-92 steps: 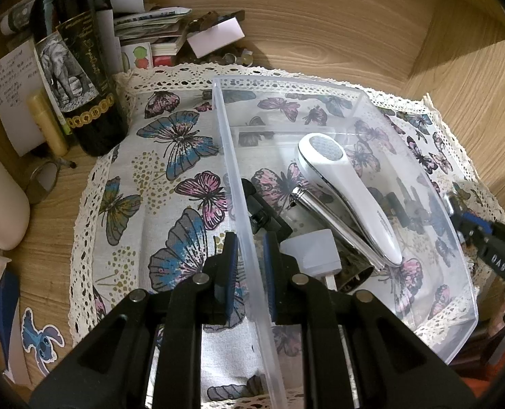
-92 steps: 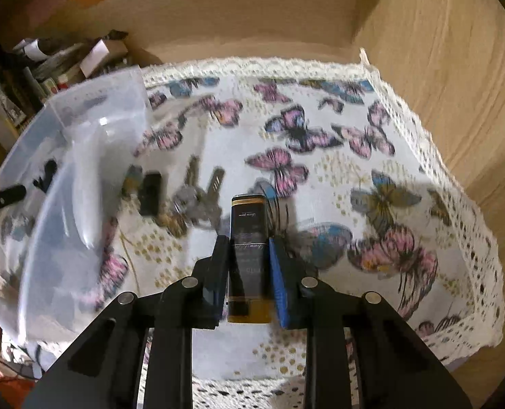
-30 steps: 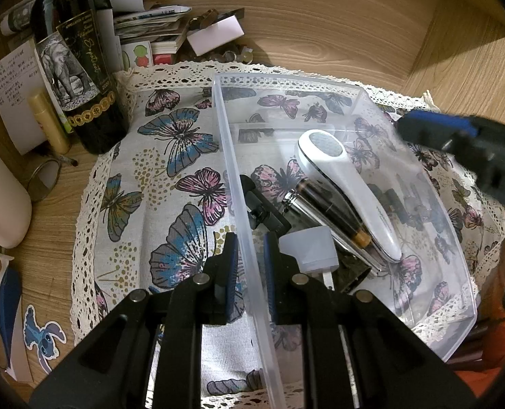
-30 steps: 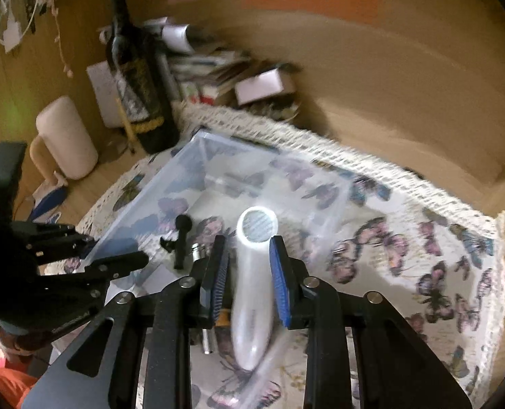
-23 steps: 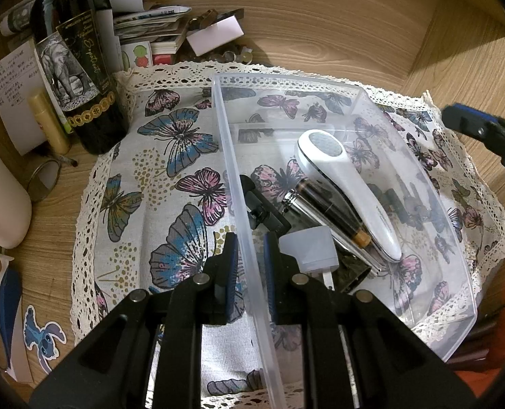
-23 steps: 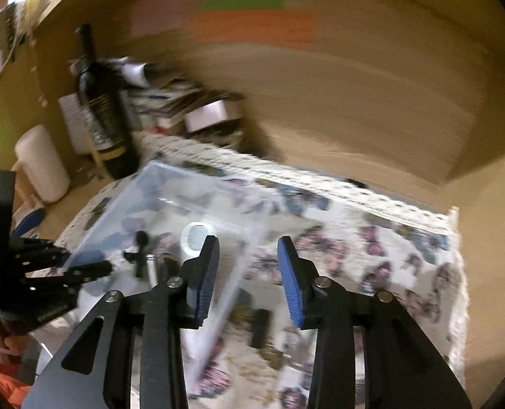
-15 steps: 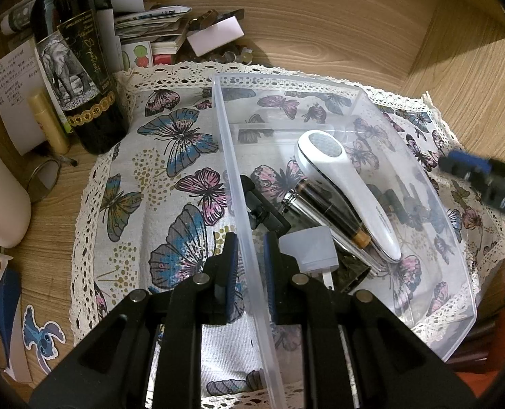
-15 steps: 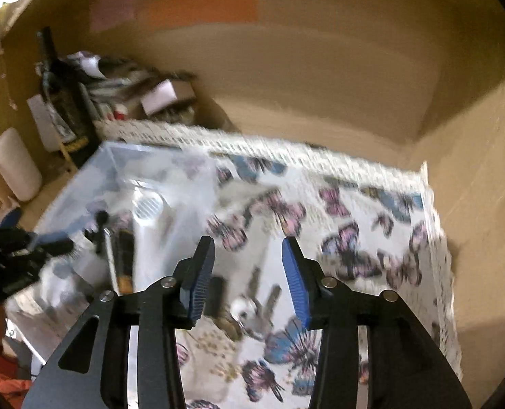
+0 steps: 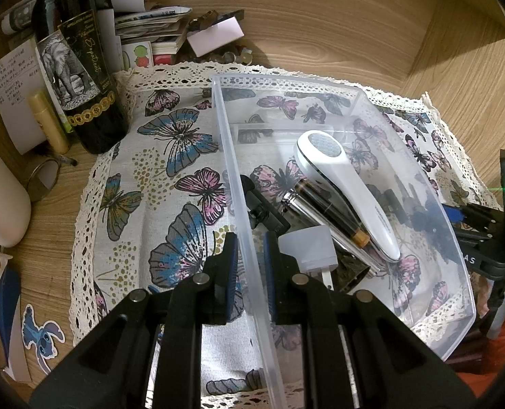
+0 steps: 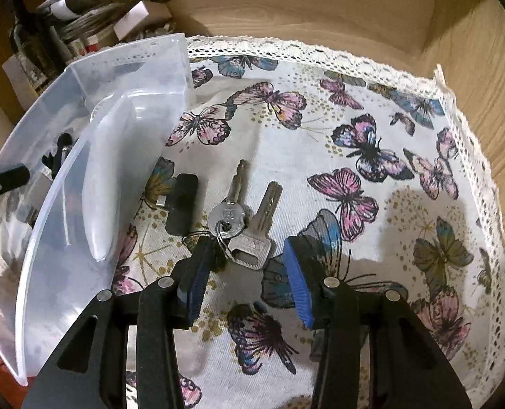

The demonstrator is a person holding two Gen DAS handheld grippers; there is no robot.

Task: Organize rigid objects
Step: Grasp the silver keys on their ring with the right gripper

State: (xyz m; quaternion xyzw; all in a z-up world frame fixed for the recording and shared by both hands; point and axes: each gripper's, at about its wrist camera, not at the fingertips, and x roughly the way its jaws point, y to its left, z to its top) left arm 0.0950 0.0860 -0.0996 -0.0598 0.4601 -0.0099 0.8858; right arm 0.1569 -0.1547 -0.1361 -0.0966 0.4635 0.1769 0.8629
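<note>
Since a second ago, right gripper (image 10: pixel 247 279) swung away from above the clear plastic bin (image 10: pixel 82 156) and lowered over the butterfly cloth (image 10: pixel 371 204); jaws spread wider than before, now apart with nothing between the blue pads. Just beyond the fingertips, at frame centre of the right wrist view, a bunch of keys (image 10: pixel 243 225) flat on the cloth, two silver keys on one ring, tips pointing toward the top of the frame. Left of the keys, a small black object (image 10: pixel 182 204), close beside the bin's near wall. Behind that translucent wall, blurred, a long white handheld device (image 10: pixel 99 184).

Left gripper (image 9: pixel 249 269) unmoved over the same second, at lower centre of the left wrist view, clamped together on the bin's left wall (image 9: pixel 238 177), one pad inside and one outside. Inside the bin: white handheld device (image 9: pixel 344 191) lying diagonally, a dark tube with a gold end (image 9: pixel 334 211) beside it, a chrome cylinder, a black clip-like piece (image 9: pixel 262 208), a white plug-shaped block (image 9: pixel 308 248). At upper left, a dark wine bottle (image 9: pixel 78 68) standing off the cloth among stacked papers.
</note>
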